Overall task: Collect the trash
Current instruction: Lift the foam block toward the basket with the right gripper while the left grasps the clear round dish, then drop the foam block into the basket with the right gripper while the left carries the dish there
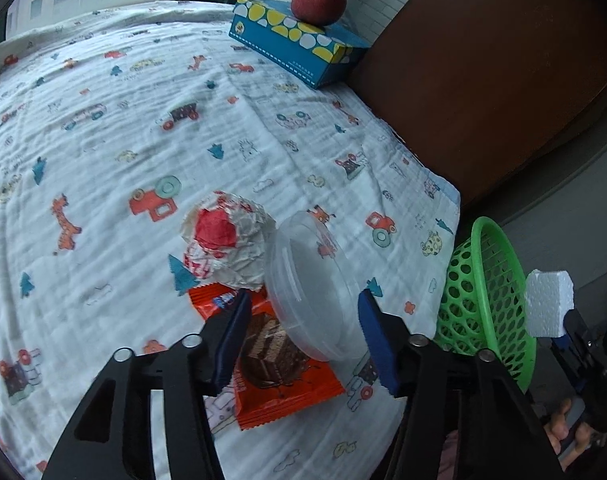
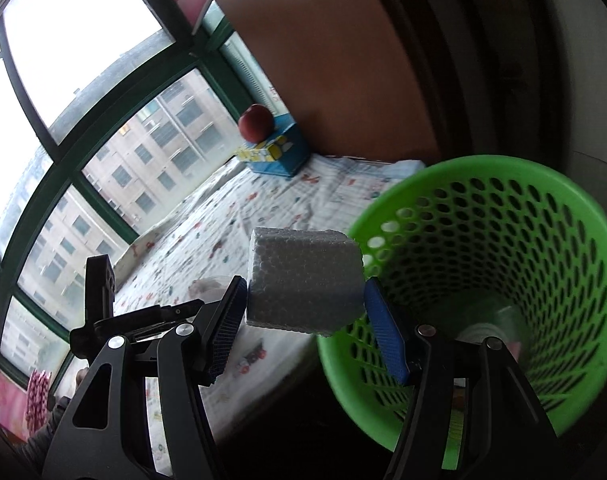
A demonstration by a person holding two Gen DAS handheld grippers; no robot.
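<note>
Right gripper (image 2: pixel 305 312) clamps white styrofoam block (image 2: pixel 303 280) near green perforated basket (image 2: pixel 503 184) rim; I must carry it rightward over the mouth, then release. Left gripper (image 1: pixel 303 340) apart, probably around clear plastic lid (image 1: pixel 311 288).

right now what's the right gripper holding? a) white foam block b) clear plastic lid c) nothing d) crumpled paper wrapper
a: the right gripper has its two blue pads pressed on either side of the white foam block, beside the green basket; the crumpled wrapper and the clear lid lie on the table in front of the left gripper.
</note>
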